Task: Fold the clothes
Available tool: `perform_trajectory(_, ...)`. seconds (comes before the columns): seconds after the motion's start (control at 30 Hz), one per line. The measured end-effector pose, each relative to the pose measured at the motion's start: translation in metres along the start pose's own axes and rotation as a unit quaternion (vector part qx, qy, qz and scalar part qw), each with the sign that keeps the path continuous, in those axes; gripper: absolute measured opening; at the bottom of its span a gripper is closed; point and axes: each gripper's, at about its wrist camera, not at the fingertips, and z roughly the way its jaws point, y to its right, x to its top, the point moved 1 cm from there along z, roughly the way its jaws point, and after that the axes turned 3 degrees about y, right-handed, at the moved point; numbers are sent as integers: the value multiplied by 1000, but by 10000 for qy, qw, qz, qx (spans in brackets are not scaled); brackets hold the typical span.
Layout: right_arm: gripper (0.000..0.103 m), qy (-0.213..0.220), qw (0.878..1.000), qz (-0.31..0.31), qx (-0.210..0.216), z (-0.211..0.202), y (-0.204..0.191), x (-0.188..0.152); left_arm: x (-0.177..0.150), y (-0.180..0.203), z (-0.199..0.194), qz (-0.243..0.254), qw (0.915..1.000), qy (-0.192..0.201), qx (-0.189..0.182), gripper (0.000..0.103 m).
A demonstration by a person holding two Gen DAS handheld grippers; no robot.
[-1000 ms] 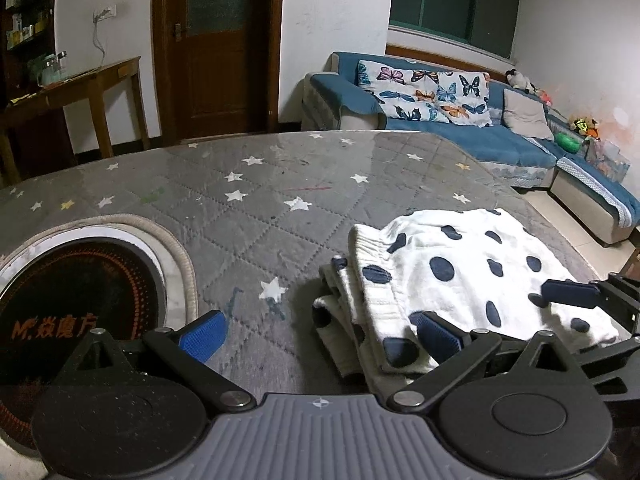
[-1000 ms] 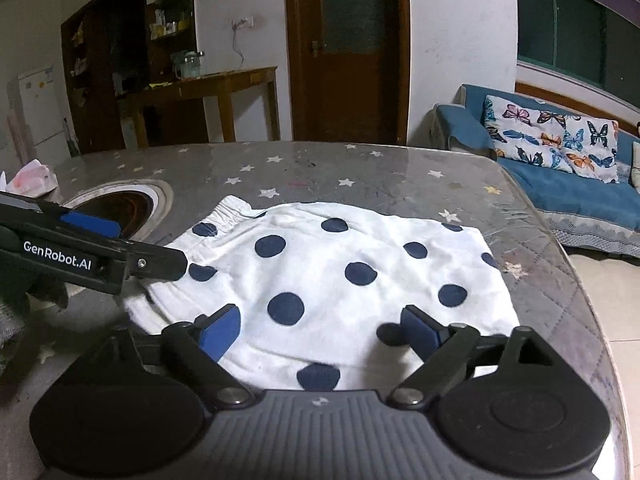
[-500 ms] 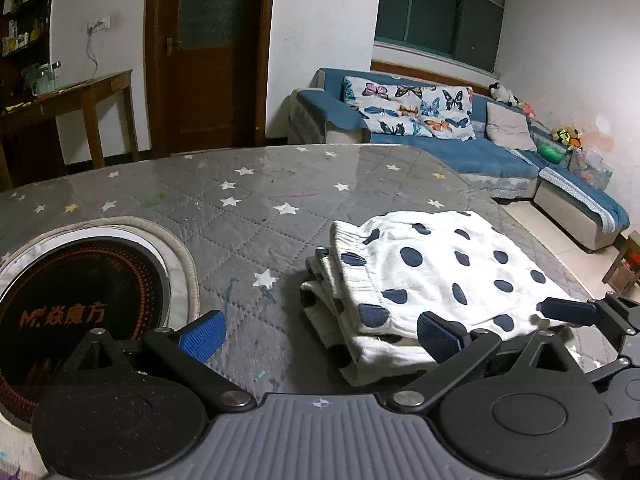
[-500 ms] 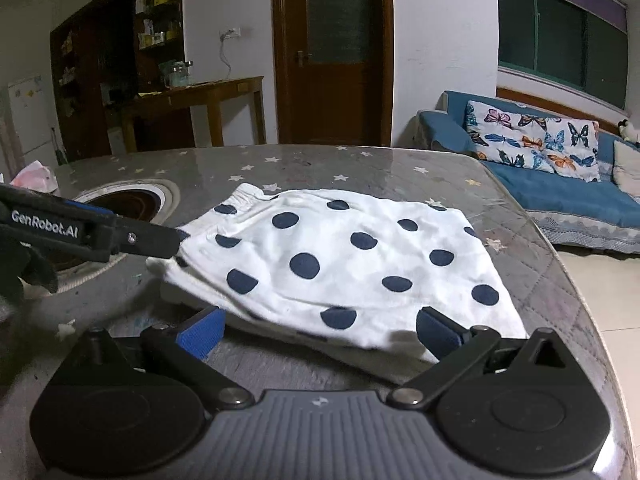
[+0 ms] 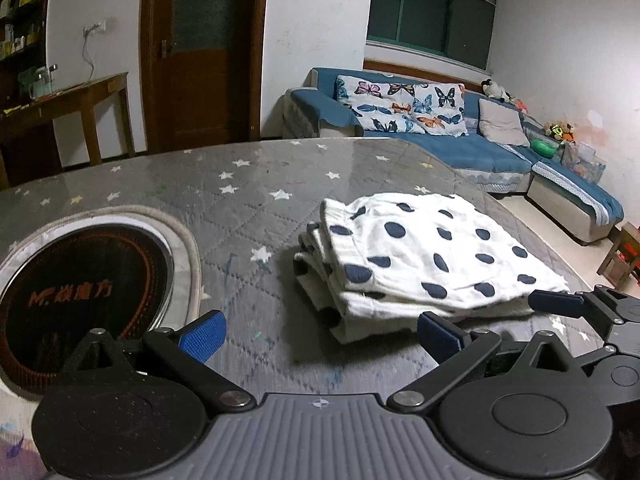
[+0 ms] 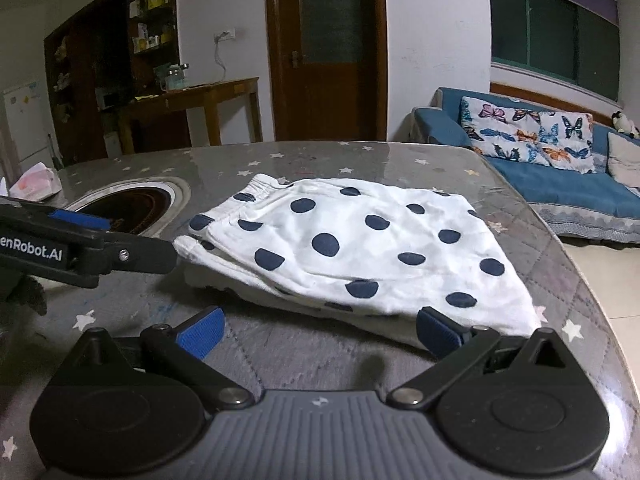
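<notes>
We look from each wrist along its tool, tilted down over the counter [image 5: 248,200], close in, left view from the left, right view from the right, both sharing the clothes [image 5: 420,256] [image 6: 360,248], door, sofa.

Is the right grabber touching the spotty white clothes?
Cannot tell. In the right wrist view the right gripper stands open, but its right pad overlaps the edge of the folded polka-dot clothes, so no gap or contact shows plainly.
</notes>
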Motion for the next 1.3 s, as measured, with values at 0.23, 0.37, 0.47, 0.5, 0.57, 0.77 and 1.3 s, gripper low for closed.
perform_trajectory(0.23,103,-70,9999,115,-85,-5,-1,-6,-9,1,-12,-17,10000,74,5,103)
perform_trajectory(0.37,103,-81,9997,167,-141,-8,-2,-10,-13,3,-19,30,9999,138,12,103)
perform_trajectory(0.47,103,-77,9996,195,-194,-10,-4,-12,-15,4,-22,75,9998,180,23,103)
perform_trajectory(0.5,103,-81,9995,201,-218,-10,-5,-13,-15,4,-23,84,9998,189,25,103)
perform_trajectory(0.57,103,-95,9994,207,-274,-11,-7,-14,-16,4,-25,96,9997,209,35,103)
perform_trajectory(0.77,103,-45,9988,356,-331,-16,-10,-19,-20,2,-33,93,9996,265,4,103)
perform_trajectory(1.3,103,20,9979,524,-376,-28,-19,-30,-37,3,-46,265,9993,268,36,103)
